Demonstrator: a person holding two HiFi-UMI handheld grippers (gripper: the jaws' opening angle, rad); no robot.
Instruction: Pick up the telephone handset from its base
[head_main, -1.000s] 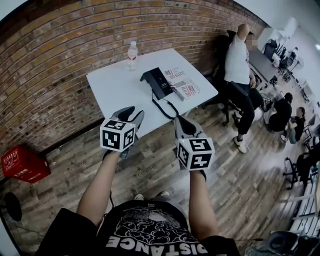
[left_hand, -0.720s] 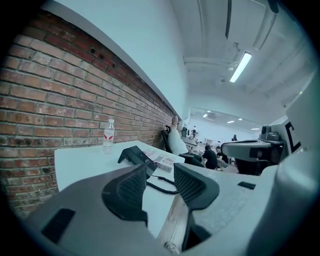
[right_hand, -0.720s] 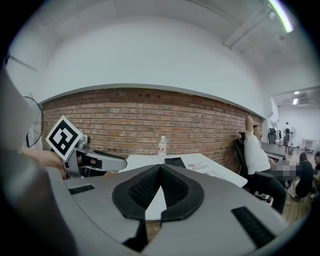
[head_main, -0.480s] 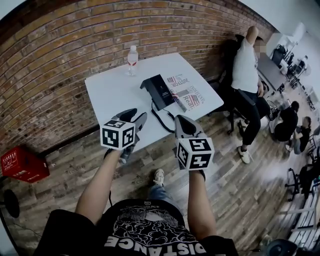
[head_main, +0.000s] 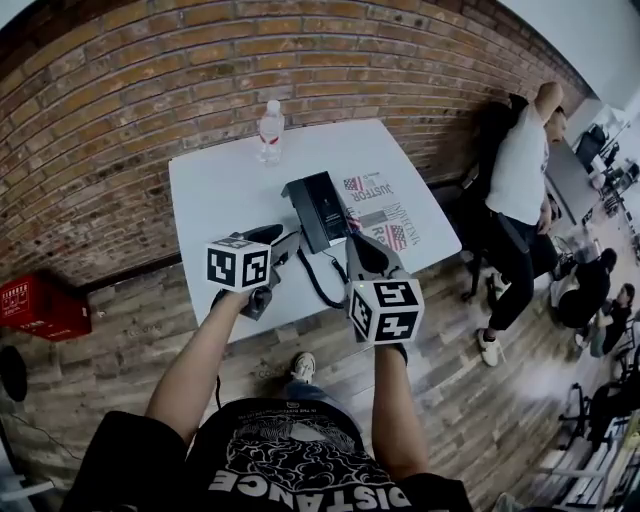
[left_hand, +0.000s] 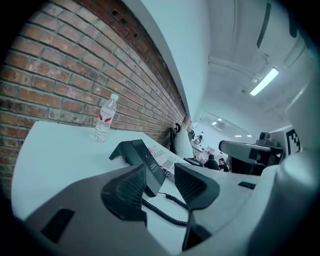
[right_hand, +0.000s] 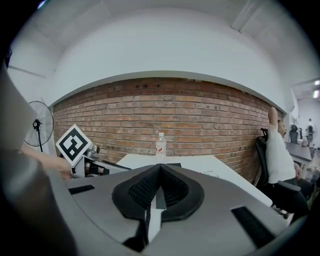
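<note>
Left gripper (head_main: 275, 240): fingers wide apart, nothing between. Right gripper (head_main: 365, 250): fingers closed, empty. Ahead, coiled cord (head_main: 322, 282), then handset (head_main: 320, 210) on base (left_hand: 120, 150), mid-tabletop (head_main: 220, 190). I judge handset light, rigid, slick plastic; grip across narrow middle, expect cord tug.

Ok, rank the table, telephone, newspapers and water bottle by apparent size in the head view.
Table: largest by far.
Telephone and newspapers: look about alike, unranked.
Water bottle: smallest, though farthest from the camera.
</note>
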